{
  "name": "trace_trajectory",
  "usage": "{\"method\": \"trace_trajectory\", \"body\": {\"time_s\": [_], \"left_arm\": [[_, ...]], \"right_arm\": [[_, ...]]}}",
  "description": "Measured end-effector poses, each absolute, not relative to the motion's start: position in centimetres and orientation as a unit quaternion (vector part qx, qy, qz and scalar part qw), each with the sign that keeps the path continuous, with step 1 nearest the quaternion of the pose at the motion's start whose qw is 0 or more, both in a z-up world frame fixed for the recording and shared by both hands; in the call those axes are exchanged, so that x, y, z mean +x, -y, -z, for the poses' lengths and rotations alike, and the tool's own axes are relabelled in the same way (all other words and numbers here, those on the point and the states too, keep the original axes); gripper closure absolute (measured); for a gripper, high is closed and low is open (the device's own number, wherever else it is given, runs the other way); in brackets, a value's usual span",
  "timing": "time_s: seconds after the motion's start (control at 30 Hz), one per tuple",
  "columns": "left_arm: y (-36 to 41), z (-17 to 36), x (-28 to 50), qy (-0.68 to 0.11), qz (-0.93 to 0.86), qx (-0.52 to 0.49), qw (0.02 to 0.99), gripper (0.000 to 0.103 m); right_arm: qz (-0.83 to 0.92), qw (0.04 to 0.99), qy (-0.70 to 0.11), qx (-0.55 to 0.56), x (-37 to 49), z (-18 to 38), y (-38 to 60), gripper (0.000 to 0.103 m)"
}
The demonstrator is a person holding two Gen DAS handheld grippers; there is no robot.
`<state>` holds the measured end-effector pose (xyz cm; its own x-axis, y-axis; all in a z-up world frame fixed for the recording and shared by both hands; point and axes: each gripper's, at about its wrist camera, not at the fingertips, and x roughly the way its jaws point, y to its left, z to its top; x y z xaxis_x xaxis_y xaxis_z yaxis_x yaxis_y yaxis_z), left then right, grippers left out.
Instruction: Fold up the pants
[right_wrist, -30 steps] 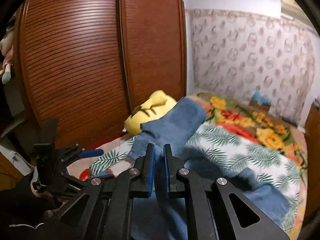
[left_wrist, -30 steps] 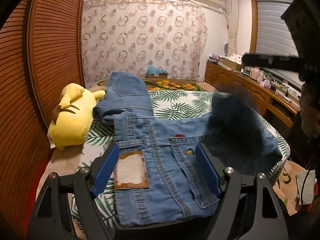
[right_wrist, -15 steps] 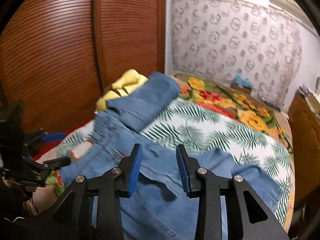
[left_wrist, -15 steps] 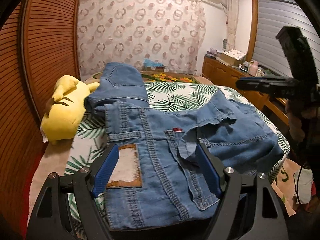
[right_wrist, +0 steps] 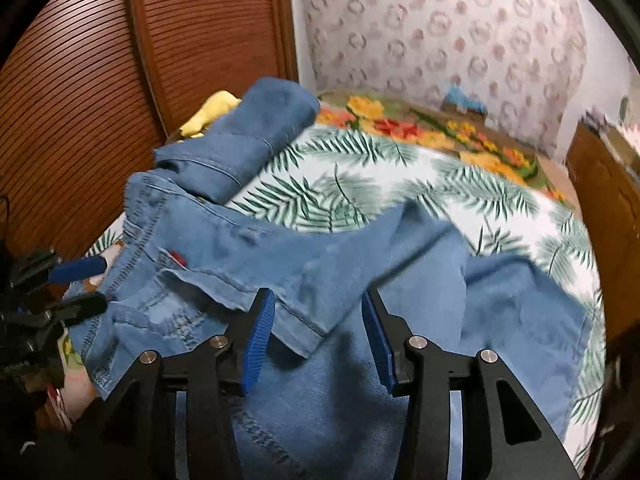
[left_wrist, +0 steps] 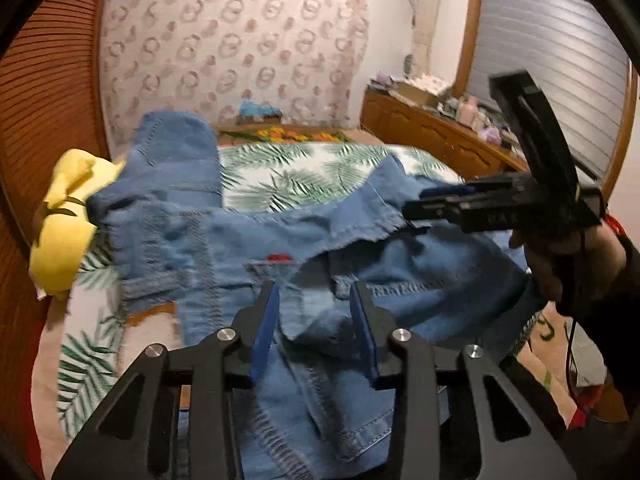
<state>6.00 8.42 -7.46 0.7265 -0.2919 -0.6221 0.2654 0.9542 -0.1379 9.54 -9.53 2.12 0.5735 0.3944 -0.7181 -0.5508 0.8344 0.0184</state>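
Note:
Blue denim pants (left_wrist: pixel 224 240) lie on the bed, waistband toward me, one leg running back beside a yellow plush. The other leg is laid over the seat, its frayed hem (left_wrist: pixel 360 236) across the middle. My left gripper (left_wrist: pixel 314 286) hovers low over the seat. Its jaws are closing around a raised fold of denim, and the pads do not clearly press it. My right gripper (right_wrist: pixel 317 294) is opening just above the folded-over leg (right_wrist: pixel 360 264), holding nothing. Each gripper shows in the other's view: the right gripper (left_wrist: pixel 432 200) at the hem, the left gripper (right_wrist: pixel 80 284) at the waistband.
A yellow plush toy (left_wrist: pixel 68 220) lies at the bed's left edge against the brown slatted wardrobe doors (right_wrist: pixel 120 80). The palm-leaf sheet (left_wrist: pixel 300 176) covers the bed. A wooden dresser (left_wrist: pixel 440 140) with clutter lines the right wall. A person's hand (left_wrist: pixel 568 256) holds the right gripper.
The right gripper carried the leg over the seat, let it go and spread its jaws. The left gripper dropped forward onto the seat and its jaws narrowed around a denim fold.

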Motion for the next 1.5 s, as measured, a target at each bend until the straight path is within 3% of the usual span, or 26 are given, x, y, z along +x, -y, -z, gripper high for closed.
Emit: {"method": "trace_trajectory", "body": {"time_s": [0.3, 0.4, 0.43, 0.5, 0.6, 1.1, 1.5], "left_arm": [[-7.2, 9.6, 6.7, -0.372, 0.152, -0.005, 0.916, 0.066], [-6.7, 9.4, 6.2, -0.364, 0.155, 0.014, 0.918, 0.077], [-6.6, 9.4, 5.9, -0.362, 0.155, 0.018, 0.919, 0.08], [-6.4, 9.3, 5.6, -0.361, 0.159, 0.019, 0.919, 0.088], [-6.7, 9.1, 5.3, -0.357, 0.16, 0.016, 0.92, 0.096], [-9.6, 1.4, -1.9, -0.248, 0.169, -0.028, 0.954, 0.098], [-12.7, 3.2, -3.6, -0.284, 0.126, -0.026, 0.95, 0.098]], "right_arm": [[-0.287, 0.865, -0.402, -0.085, 11.1, -1.5, 6.4, 0.056], [-0.308, 0.856, -0.407, -0.075, 11.2, -1.3, 5.4, 0.056], [-0.311, 0.856, -0.405, -0.075, 11.5, -1.2, 5.7, 0.059], [-0.321, 0.856, -0.397, -0.079, 11.3, -1.7, 4.9, 0.084], [-0.321, 0.866, -0.375, -0.08, 11.7, -1.9, 5.0, 0.097], [-0.372, 0.883, -0.266, -0.105, 8.3, -8.3, 2.2, 0.099], [-0.434, 0.849, -0.259, -0.155, 8.1, -7.3, -4.4, 0.099]]}}
